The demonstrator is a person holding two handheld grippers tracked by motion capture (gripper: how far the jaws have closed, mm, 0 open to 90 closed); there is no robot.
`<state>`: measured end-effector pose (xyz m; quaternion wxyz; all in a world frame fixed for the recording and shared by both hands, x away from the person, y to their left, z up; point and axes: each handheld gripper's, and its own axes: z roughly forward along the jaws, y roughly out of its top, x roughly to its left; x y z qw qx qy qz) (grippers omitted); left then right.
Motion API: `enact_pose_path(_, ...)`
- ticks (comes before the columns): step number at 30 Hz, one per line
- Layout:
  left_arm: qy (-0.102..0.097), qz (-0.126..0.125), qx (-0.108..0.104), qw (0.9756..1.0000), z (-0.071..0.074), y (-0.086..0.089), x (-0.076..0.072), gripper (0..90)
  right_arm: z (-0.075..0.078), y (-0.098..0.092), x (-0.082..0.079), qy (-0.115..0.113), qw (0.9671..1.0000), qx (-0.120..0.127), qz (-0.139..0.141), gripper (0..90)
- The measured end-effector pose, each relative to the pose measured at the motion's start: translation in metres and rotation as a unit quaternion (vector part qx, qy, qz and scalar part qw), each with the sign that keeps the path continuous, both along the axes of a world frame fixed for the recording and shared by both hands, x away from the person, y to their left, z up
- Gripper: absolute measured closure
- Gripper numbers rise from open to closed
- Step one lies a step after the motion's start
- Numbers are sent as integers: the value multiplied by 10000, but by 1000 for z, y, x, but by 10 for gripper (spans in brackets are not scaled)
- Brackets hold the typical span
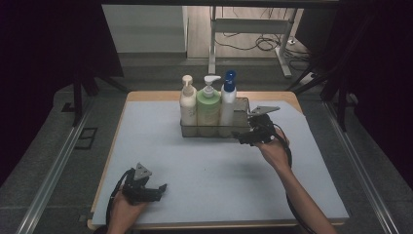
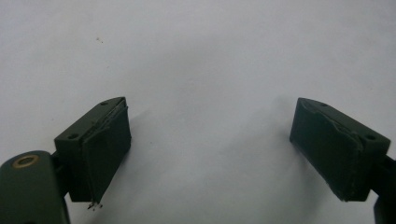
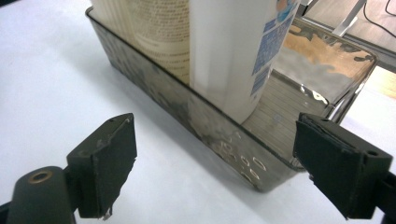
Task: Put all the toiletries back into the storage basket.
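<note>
Clear tray sits toward the far middle of the pale blue mat, long axis running left to right across the table, open side up. Three pump bottles stand upright in it in a row along that axis: cream bottle at the left end, green bottle in the middle, white bottle with blue cap third. The cream bottle's pump spout points left, the green one's right; which way the blue cap faces I cannot tell. The tray's right end is bare. Right gripper hovers just in front of the tray's right near corner, jaws wide apart with nothing between the pads; in the right gripper view the tray wall runs diagonally between the two jaws, the white bottle standing just behind it, the gripper clear of both. The near wall of the tray lies between this gripper and the bottles. Left gripper rests low at the near left of the mat, well apart from the tray, jaws spread wide over bare mat, holding nothing. Beyond the table's far edge, a metal desk frame and loose cables on the floor.
</note>
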<state>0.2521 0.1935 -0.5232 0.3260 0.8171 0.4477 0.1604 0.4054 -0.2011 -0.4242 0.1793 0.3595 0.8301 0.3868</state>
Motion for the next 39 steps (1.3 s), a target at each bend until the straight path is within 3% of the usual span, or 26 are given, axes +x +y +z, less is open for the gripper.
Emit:
enact_pose_path(3, 1, -1, 1, 10000, 0, 0, 0, 123, 1, -2, -5, -67, 9999, -91, 26, 106)
enact_pose_path(4, 0, -1, 1, 10000, 0, 0, 0, 123, 0, -4, -8, -78, 9999, -88, 68, 49)
enact_pose_path(8, 1, 1, 0, 10000, 0, 0, 0, 123, -3, -7, -15, -104, 9996, -162, 214, 0)
enact_pose_path(27, -1, 3, 0, 10000, 0, 0, 0, 123, -8, -36, -51, 3, 9994, -255, 232, 0)
enact_pose_path(39, -15, 22, -24, 10000, 0, -1, 0, 123, -18, -63, -79, 30, 9996, -292, 45, 0)
